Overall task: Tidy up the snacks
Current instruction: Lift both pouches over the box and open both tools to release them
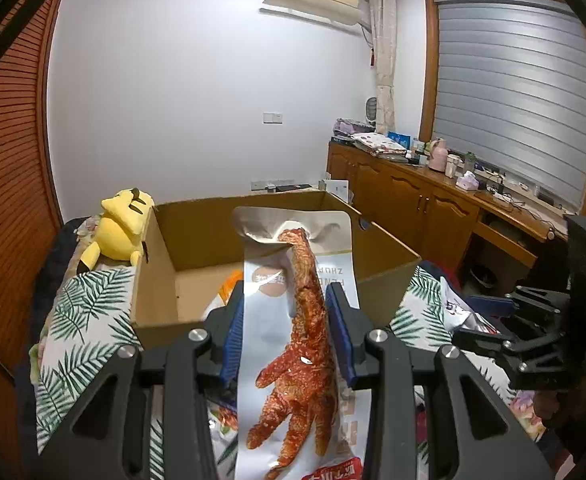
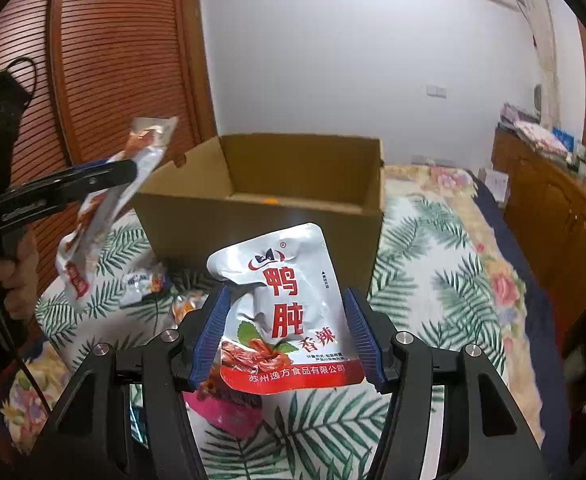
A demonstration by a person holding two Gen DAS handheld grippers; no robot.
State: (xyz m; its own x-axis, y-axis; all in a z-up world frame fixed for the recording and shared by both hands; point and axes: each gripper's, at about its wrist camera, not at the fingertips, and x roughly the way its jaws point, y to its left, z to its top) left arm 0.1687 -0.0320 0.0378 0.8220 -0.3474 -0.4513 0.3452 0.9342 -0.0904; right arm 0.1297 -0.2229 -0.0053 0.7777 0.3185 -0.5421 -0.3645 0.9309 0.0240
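Left wrist view: a long chicken-foot packet (image 1: pixel 297 320) is clamped between the blue pads of the left gripper (image 1: pixel 289 332), held up above the bedspread (image 1: pixel 85 320) just short of the cardboard box (image 1: pixel 161 280). On the box floor an orange-and-white packet (image 1: pixel 225 296) is partly seen, so at least one item is judged already sorted; the rest of the floor is hidden behind the held packet.

Right wrist view: a white-and-red duck gizzard pouch (image 2: pixel 285 312) is gripped by the right gripper (image 2: pixel 289 332), its pads pressed against both side edges, the pouch lifted clear of the bed in front of the box's near wall. A speck of orange is visible inside the box.

Left to do, as judged: both held packets are not yet in the box. Several small wrapped snacks (image 2: pixel 145 284) are noted loose on the bedspread near the box corner, and a pink-red packet (image 2: pixel 229 404) lies below the right jaws. A crumpled bag (image 1: pixel 453 308) is seen at the right. Task estimated as early to midway.
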